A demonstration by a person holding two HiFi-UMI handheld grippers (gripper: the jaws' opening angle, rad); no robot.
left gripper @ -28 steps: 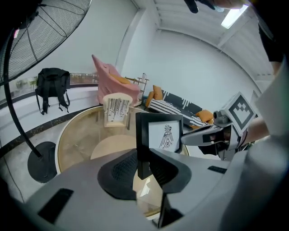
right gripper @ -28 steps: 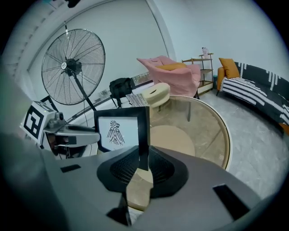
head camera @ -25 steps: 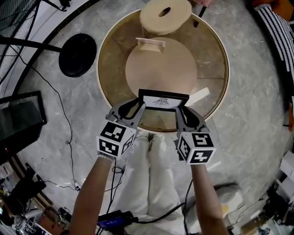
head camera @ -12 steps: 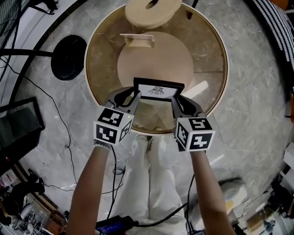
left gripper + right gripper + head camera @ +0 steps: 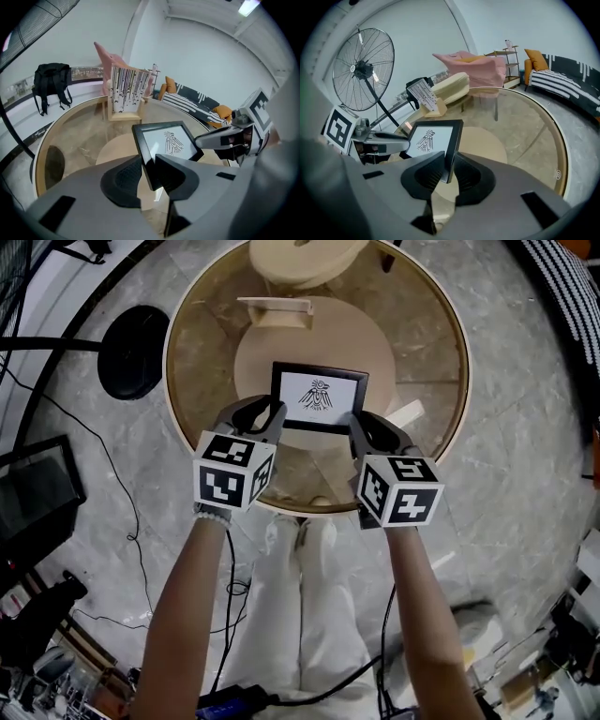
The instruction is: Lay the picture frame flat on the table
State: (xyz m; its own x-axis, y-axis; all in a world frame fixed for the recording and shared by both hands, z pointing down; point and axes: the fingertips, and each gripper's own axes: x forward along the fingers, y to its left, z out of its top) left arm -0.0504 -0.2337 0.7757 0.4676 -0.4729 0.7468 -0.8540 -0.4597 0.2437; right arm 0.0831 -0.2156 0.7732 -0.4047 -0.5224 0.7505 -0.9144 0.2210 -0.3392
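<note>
Two hand-held grippers carry a black picture frame (image 5: 319, 397) above the round glass table (image 5: 187, 409).

Head view: the left gripper (image 5: 267, 418) and right gripper (image 5: 361, 427) pinch its side edges. Its bird print now faces upward more than a second ago, and the frame sits lower.

Left gripper view: the jaws have just eased wider, but the pads still press on the frame's left edge.

Right gripper view: the jaws clamp the right edge.

Laying it flat seems under way but unfinished.

No words or numbers can be read. The picture frame (image 5: 319, 397) at centre bears only a bird drawing.
</note>
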